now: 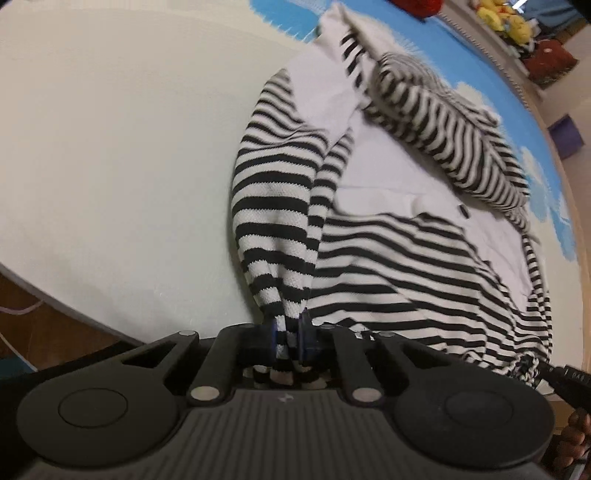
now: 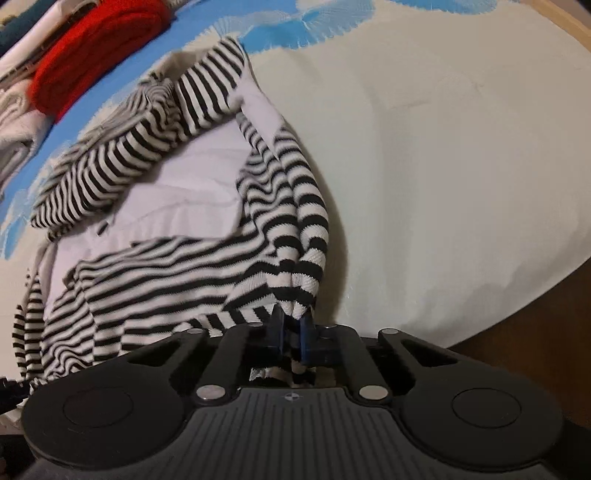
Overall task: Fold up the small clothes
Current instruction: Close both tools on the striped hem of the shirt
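A black-and-white striped garment [image 1: 399, 251] with a plain white panel lies spread on a pale cloth-covered surface [image 1: 110, 147]. My left gripper [image 1: 290, 338] is shut on a bunched corner of its striped hem, with fabric pinched between the blue pads. In the right wrist view the same striped garment [image 2: 166, 266] spreads to the left. There my right gripper [image 2: 291, 328] is shut on another bunched striped corner. A striped sleeve [image 2: 122, 158] lies folded across the white panel. The right gripper's tip [image 1: 569, 380] shows at the left view's lower right edge.
The cover [image 2: 443, 147] turns blue with white patches [image 1: 461, 48] at the far side. A red folded item [image 2: 88, 55] and pale folded clothes [image 2: 18, 125] lie beyond the garment. Yellow soft toys [image 1: 506, 18] sit on a shelf. Wooden floor [image 2: 535, 339] shows past the surface's edge.
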Available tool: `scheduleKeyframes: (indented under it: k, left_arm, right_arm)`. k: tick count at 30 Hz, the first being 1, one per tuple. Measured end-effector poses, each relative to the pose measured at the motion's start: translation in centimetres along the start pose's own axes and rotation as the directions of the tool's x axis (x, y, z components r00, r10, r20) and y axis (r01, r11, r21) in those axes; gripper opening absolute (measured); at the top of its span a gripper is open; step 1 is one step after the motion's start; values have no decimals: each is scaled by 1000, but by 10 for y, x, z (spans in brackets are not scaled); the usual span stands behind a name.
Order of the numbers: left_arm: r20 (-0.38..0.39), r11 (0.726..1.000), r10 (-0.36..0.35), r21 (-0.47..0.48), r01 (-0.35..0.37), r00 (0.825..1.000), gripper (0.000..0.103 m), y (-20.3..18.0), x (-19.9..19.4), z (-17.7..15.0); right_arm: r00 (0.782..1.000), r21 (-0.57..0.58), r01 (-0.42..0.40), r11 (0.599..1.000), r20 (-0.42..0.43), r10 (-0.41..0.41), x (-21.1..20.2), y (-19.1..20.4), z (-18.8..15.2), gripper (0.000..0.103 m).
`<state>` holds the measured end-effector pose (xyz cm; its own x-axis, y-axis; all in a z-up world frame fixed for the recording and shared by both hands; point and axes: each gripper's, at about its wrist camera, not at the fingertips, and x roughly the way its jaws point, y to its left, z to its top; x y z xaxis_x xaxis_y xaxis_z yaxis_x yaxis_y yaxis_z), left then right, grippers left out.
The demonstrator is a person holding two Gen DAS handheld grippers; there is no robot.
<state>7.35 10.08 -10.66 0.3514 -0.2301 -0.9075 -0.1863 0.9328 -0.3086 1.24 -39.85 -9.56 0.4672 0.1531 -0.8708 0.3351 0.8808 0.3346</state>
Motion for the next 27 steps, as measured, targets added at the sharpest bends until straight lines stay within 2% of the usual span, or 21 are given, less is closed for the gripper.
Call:
scheduleKeyframes:
  k: [4, 8, 9, 10, 11, 13, 17, 27]
  left_arm:
    - [59, 1000, -29, -8, 29, 998, 10, 0, -15, 0]
    - [16, 998, -21, -67, 22, 1000, 15, 8, -8, 1]
    - [6, 998, -22, -64, 22, 1000, 17, 7, -6, 2]
    - [-2, 999, -13, -52, 13, 1000, 28, 5, -4, 1]
    - [-7, 999, 11, -36, -11, 1000, 33, 3, -3, 1]
    - [-22, 999, 32, -36, -33, 999, 42, 6, 1, 0]
    - [-54, 999, 16, -49, -19, 998, 44, 10, 6, -2]
    - [-64, 999, 30, -26, -31, 998, 45, 7, 9, -3]
  right_arm:
    - [996, 48, -47, 998, 78, 43, -18, -5, 4, 6]
    - [999, 71, -23, 997, 26, 21, -8, -10, 3, 10]
    - [1000, 81, -21, 997, 2, 21, -4, -10, 2, 15]
    - [1000, 80, -18, 997, -12, 19, -2, -9, 1, 17]
    - [1000, 65, -9, 998, -27, 11, 1, -7, 0, 20]
    - [999, 42, 17, 999, -42, -15, 1, -5, -2, 37]
    - [998, 48, 23, 999, -64, -20, 5, -6, -5, 39]
    - [996, -6, 22, 1000, -85, -22, 9, 2, -7, 40]
